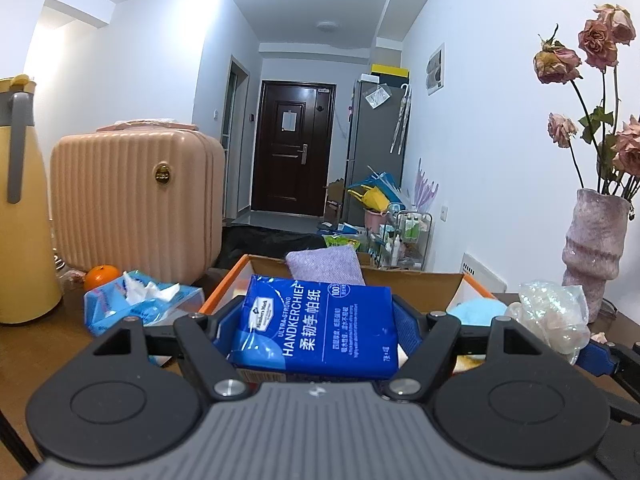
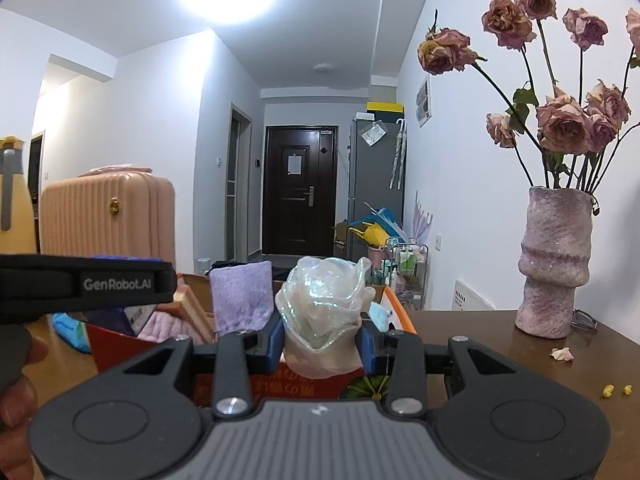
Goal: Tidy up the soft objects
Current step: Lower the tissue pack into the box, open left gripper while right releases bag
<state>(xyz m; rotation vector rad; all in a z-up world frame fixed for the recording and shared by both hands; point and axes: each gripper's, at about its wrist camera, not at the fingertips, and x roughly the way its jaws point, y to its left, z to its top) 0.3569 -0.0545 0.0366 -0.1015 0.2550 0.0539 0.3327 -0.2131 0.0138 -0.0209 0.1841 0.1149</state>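
Clearly, left gripper (image 1: 320, 330) clamps "ULTRA-STRONG HANDKERCHIEF" pack (image 1: 316, 324).

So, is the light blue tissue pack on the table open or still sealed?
Open. The tissue pack has white tissue sticking up, crumpled, through its top, beside the cardboard box.

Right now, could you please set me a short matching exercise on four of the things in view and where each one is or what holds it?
Things:
1. blue handkerchief pack
2. iridescent plastic wrap
3. purple cloth
4. orange

Places:
A. on the table at the foot of the pink suitcase
B. clamped in the right claw
C. standing inside the cardboard box
D. clamped in the left claw

Pairs: 1-D, 2-B, 3-C, 4-A
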